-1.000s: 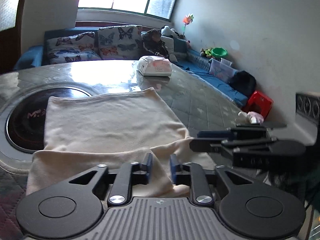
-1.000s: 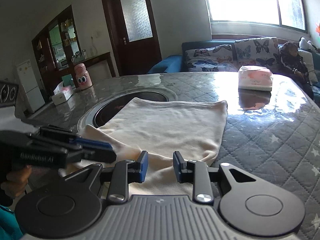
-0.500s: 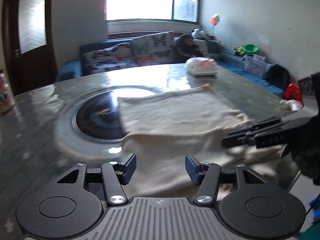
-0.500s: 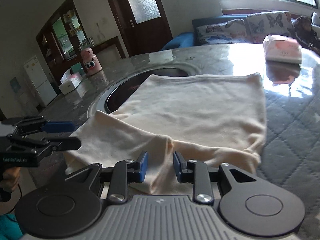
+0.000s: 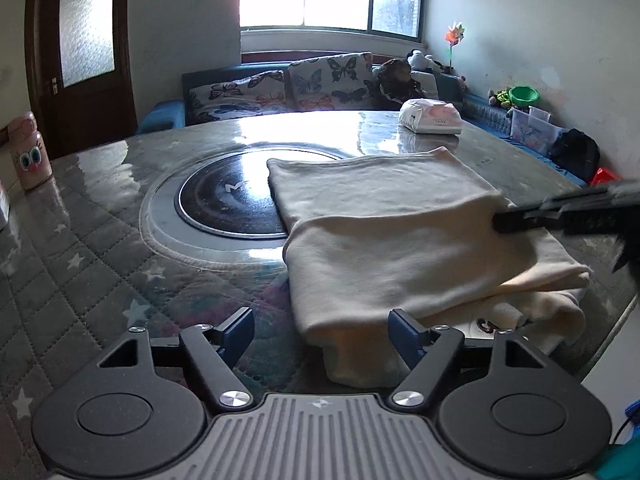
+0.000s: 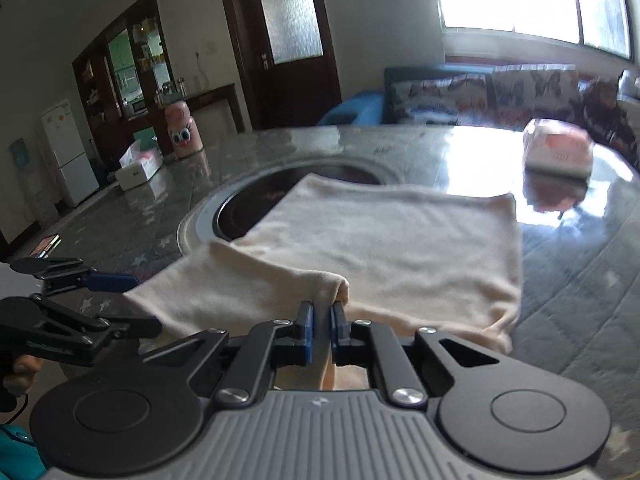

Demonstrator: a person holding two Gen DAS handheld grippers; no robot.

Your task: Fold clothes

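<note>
left gripper (image 5: 321, 334): black linkage arms, ribbed grey housing at its base, two round black discs on either side
left fingers (image 5: 239, 330): blue pads on black carriers
left screws: silver pivot screws on each arm, smaller ones near the pad mounts
right gripper (image 6: 321, 326): same black frame, ribbed grey housing, two round discs
right fingers (image 6: 307, 326): blue pads
markings: small emblem on the top edge of each grey housing; faint lettering on the side of the left gripper, unreadable
sleeve (image 6: 18, 454): teal fabric at lower left of the right wrist view
</note>
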